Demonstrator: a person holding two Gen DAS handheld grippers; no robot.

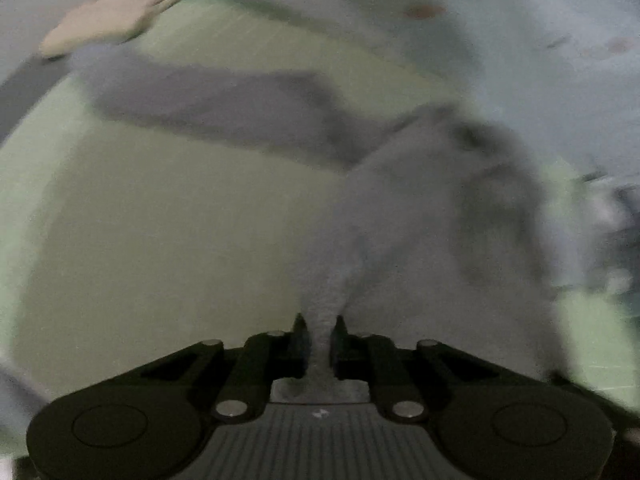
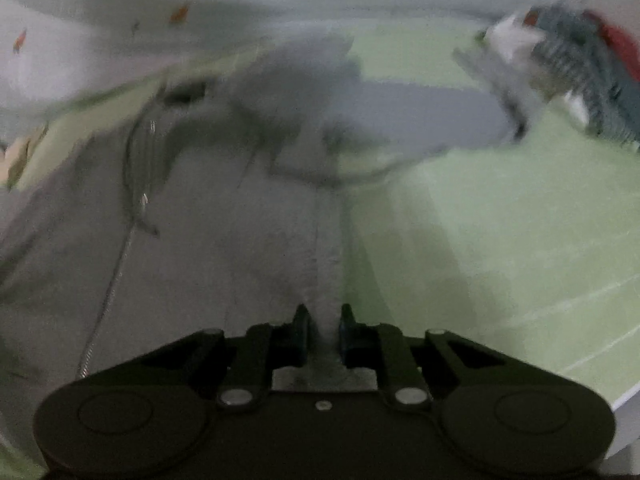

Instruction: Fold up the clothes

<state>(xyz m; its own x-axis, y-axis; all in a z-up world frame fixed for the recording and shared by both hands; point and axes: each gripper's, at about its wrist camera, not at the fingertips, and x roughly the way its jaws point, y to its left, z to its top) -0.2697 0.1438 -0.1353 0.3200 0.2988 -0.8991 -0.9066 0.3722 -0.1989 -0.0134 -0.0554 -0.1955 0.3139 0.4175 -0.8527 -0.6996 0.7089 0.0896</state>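
A grey garment (image 1: 420, 200) hangs over a pale green table (image 1: 160, 220); both views are blurred by motion. My left gripper (image 1: 319, 326) is shut on a bunched edge of the garment, which rises from between its fingers. One long grey part, a sleeve or leg (image 1: 208, 108), stretches to the upper left. In the right wrist view the same grey garment (image 2: 200, 220) fills the left half, with a thin cord or zip line on it. My right gripper (image 2: 324, 316) is shut on a fold of the garment too.
A beige folded cloth (image 1: 104, 20) lies at the table's far left. A pile of other clothes, white, teal and red (image 2: 568, 64), sits at the far right of the green table (image 2: 500, 220). A pale wall with small orange marks stands behind.
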